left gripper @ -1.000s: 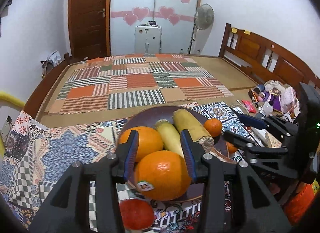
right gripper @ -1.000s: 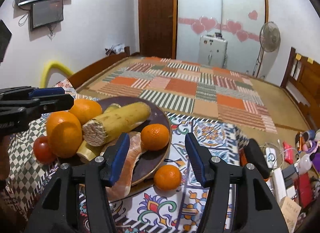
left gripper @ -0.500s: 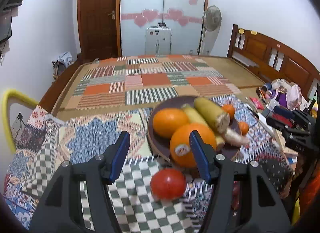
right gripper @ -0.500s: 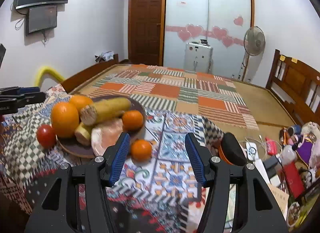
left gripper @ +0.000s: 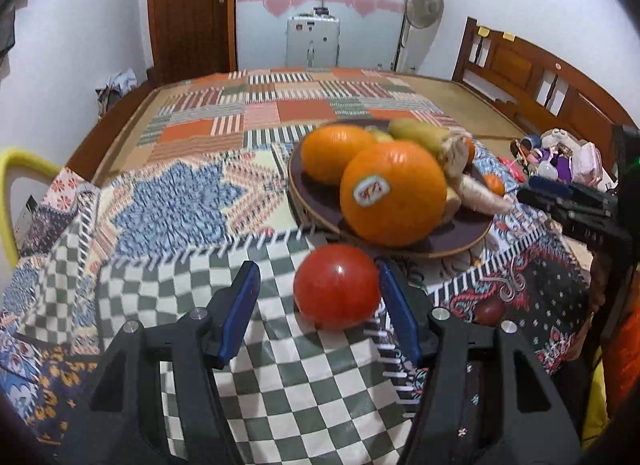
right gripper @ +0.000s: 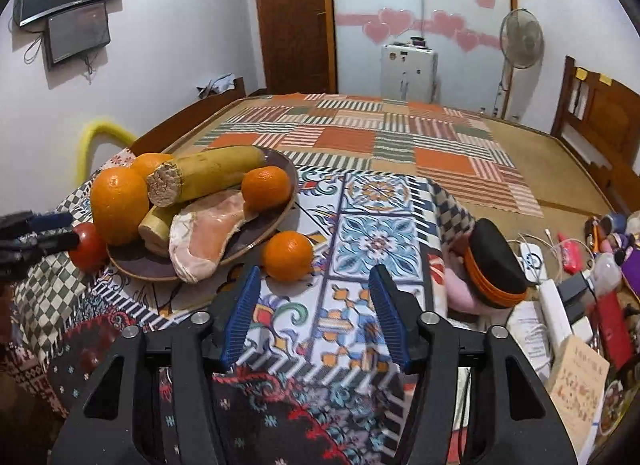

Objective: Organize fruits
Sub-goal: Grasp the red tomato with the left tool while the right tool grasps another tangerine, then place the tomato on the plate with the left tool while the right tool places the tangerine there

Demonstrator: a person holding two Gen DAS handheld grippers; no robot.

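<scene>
Both grippers' fingers stand apart, the right closing on nothing, over a patchwork cloth before a wooden door.

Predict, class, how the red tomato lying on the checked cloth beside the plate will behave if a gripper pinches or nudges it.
The tomato looks round and rests on soft cloth, so a nudge would probably roll it. Its glossy skin suggests the pads may slip. It likely bruises under a hard squeeze, so the left gripper should probably close gently.
</scene>
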